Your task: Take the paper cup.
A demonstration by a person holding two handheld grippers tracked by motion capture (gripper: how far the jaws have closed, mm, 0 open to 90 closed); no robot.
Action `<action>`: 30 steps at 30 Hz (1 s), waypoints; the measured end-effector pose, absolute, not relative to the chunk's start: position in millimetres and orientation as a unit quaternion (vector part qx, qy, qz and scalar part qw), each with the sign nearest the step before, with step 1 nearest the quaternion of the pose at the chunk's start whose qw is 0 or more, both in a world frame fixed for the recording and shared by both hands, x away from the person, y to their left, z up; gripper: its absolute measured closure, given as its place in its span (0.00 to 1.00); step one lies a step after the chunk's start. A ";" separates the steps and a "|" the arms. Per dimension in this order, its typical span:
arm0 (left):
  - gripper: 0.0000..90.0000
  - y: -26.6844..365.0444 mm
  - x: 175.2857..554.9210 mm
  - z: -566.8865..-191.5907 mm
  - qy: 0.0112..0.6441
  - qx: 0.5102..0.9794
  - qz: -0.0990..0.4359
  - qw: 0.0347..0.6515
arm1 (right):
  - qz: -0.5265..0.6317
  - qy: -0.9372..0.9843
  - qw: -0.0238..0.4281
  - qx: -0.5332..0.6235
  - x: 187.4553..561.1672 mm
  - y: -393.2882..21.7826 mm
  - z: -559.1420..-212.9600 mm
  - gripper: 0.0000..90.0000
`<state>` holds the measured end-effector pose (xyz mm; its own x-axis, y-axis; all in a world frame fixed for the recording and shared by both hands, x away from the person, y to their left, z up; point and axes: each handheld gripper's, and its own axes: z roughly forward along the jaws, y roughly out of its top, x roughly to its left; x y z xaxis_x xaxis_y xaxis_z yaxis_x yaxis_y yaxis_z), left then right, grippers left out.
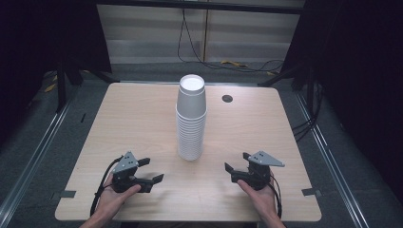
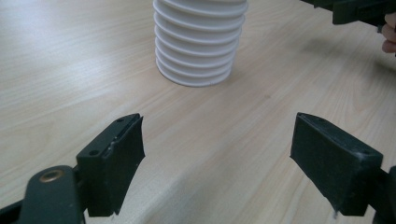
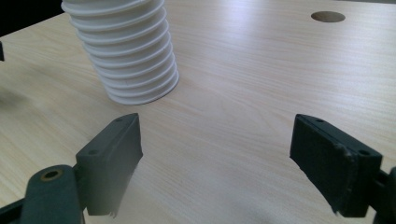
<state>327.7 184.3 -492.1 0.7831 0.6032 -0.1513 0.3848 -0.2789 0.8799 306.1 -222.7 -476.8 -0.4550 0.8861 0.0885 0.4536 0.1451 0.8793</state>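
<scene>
Left hand-held gripper (image 1: 150, 169) and right hand-held gripper (image 1: 234, 160): jaws wide, empty, near bench (image 1: 133, 118) edge. Stack of white paper cups (image 1: 191, 118): upside down, bench centre. Likely light, crushable, tippy; grip gently at the top cup's sides.

The left gripper (image 1: 151, 171) is held in the left hand (image 1: 113, 195) low at the near left, its jaws spread wide with nothing between them, and it is angled inward toward the middle. The right gripper (image 1: 236, 162) is held in the right hand (image 1: 259, 195) at the near right, jaws likewise parted wide and bare, and turned inward so that the two grippers are set facing each other, well apart. Both forearms are brought in from the near edge, and a grey plate is carried on top of each gripper.
</scene>
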 end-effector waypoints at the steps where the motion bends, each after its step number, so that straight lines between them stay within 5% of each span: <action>1: 0.19 184.3 327.7 -492.1 0.312 0.793 0.106 0.513 | 0.459 0.719 0.236 0.466 306.1 -222.7 -476.8 0.18; 30: 0.17 179.4 320.7 -493.1 0.294 0.800 0.084 0.516 | 0.475 0.752 0.214 0.404 312.3 -203.0 -441.7 0.15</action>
<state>320.7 179.4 -493.1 0.8131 0.5569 -0.1695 0.3841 -0.2945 0.8751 312.3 -203.0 -441.7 -0.5826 0.8104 0.0622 0.4039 0.2222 0.8874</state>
